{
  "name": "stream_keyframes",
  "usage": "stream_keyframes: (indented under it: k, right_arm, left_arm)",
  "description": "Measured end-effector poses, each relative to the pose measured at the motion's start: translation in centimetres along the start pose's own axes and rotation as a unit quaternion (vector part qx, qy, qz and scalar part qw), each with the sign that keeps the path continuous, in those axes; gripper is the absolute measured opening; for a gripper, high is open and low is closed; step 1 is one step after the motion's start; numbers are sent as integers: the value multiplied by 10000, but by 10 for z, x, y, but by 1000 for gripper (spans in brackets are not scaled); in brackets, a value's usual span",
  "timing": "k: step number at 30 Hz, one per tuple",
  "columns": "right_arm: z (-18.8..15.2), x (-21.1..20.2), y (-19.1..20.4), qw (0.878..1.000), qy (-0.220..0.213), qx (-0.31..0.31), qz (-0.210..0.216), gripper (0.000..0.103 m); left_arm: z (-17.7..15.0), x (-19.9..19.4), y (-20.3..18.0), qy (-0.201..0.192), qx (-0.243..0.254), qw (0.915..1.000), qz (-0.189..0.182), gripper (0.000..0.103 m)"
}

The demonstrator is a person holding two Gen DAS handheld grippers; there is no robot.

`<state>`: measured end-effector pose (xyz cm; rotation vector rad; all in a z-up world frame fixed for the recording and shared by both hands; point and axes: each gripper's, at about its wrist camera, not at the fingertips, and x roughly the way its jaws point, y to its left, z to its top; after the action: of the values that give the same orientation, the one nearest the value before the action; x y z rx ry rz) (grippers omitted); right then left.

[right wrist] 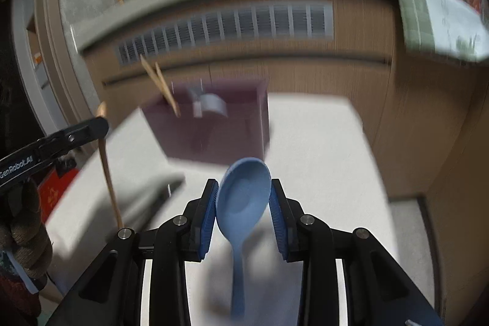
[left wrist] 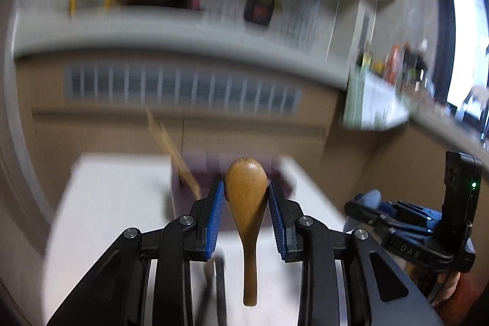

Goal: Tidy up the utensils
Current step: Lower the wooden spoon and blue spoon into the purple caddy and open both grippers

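Wooden spoon (left wrist: 246, 188) clamped by its bowl between the blue pads of the left claw (left wrist: 246, 200), handle hanging down toward the camera above the white tabletop (left wrist: 116, 203). Blue spoon (right wrist: 244, 194) clamped likewise at its bowl in the right claw (right wrist: 244, 203), hollow side facing the camera, handle hanging down over the tabletop. Both spoons are lifted clear of the surface.

Dark purple utensil box (right wrist: 214, 127) stands at the far part of the tabletop, ahead of both claws; a pair of wooden chopsticks (right wrist: 162, 84) leans out of its left side, and a pale object inside it is too blurred to identify.

In the right wrist view the left claw appears at the left edge, side-on, with the wooden spoon's handle hanging below it and the person's hand (right wrist: 24, 240) gripping the tool. In the left wrist view the right claw sits at the right edge. Background cabinet and vent grille (left wrist: 183, 90) are motion-blurred.
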<state>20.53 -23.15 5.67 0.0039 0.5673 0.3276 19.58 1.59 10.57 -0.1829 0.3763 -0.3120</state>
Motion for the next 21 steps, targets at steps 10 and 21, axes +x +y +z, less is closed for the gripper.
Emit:
stream_keyframes:
  k: [10,21]
  right_arm:
    - [149,4,22,9909,-1222,-477,300,5]
    - [120,51,15,9952,-728,-657,-30,5]
  left_arm:
    - [91,29,40,-1414,-507,9886,140,31]
    - [53,96,72,-876,-873,9922,169,31]
